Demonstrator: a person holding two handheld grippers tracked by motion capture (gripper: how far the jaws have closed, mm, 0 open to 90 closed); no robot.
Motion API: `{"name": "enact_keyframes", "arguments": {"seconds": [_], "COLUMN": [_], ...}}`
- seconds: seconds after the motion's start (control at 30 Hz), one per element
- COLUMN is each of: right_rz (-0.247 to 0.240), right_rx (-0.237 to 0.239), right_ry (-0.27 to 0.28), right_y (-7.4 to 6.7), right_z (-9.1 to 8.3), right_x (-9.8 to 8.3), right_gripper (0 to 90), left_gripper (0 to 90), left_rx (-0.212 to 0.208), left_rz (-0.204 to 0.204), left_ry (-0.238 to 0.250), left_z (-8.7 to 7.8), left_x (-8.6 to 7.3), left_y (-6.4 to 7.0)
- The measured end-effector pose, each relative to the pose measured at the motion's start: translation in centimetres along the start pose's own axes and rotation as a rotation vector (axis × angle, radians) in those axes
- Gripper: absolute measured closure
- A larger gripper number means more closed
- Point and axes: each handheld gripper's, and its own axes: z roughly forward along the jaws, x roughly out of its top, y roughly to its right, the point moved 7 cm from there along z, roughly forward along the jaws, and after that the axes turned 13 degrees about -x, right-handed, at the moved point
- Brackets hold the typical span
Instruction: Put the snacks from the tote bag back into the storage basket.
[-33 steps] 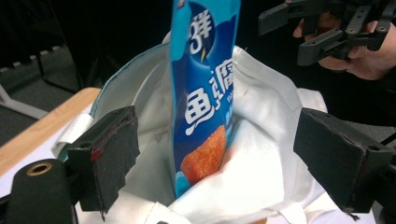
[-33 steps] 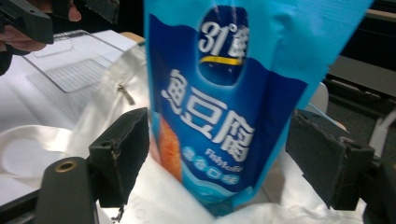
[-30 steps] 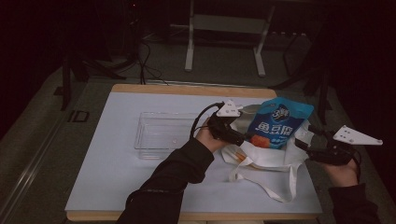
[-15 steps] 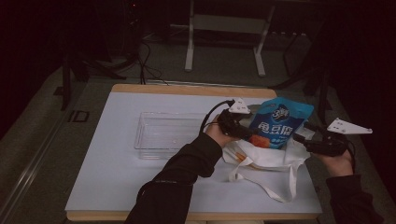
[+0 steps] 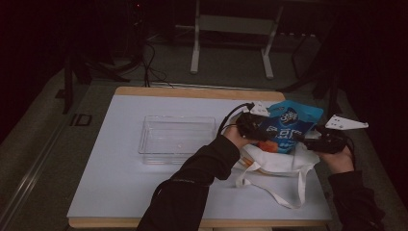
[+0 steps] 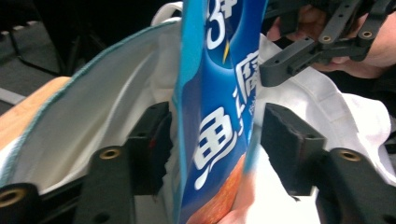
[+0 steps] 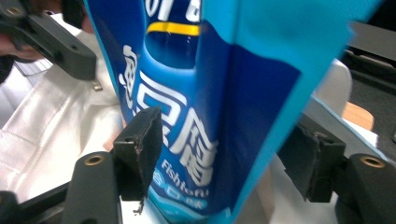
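A blue snack pouch with white lettering stands upright in the mouth of a white tote bag at the table's right. My left gripper reaches it from the left and my right gripper from the right. In the left gripper view the pouch stands between the jaws of the left gripper, with a thin gap at the right pad. In the right gripper view the pouch stands between the jaws of the right gripper. Both pairs of jaws have just been closing and remain open around the pouch.
A clear plastic tray lies at the table's middle, left of the bag. The bag's straps trail toward the front edge. White tabletop spreads to the left and front. A stand and cables sit on the dark floor beyond.
Both grippers have moved in toward the pouch, the left one rightward and the right one leftward. Their jaws have narrowed around it. The pouch stands a little more upright.
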Motion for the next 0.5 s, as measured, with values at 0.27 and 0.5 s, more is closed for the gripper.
{"name": "enact_keyframes", "arguments": {"seconds": [0.27, 0.5], "right_rz": [-0.007, -0.021], "right_rx": [0.046, 0.073], "right_ry": [-0.005, -0.001], "right_y": [-0.2, -0.6], "right_z": [0.8, 1.3], "right_x": [0.4, 0.2], "right_gripper": [45.0, 57.1], "left_gripper": [57.7, 68.0], "left_rx": [-0.015, -0.016], "left_rz": [-0.009, -0.017], "left_ry": [0.005, 0.01], "left_z": [0.7, 0.7], "left_x": [-0.2, -0.2], "left_y": [-0.5, -0.8]}}
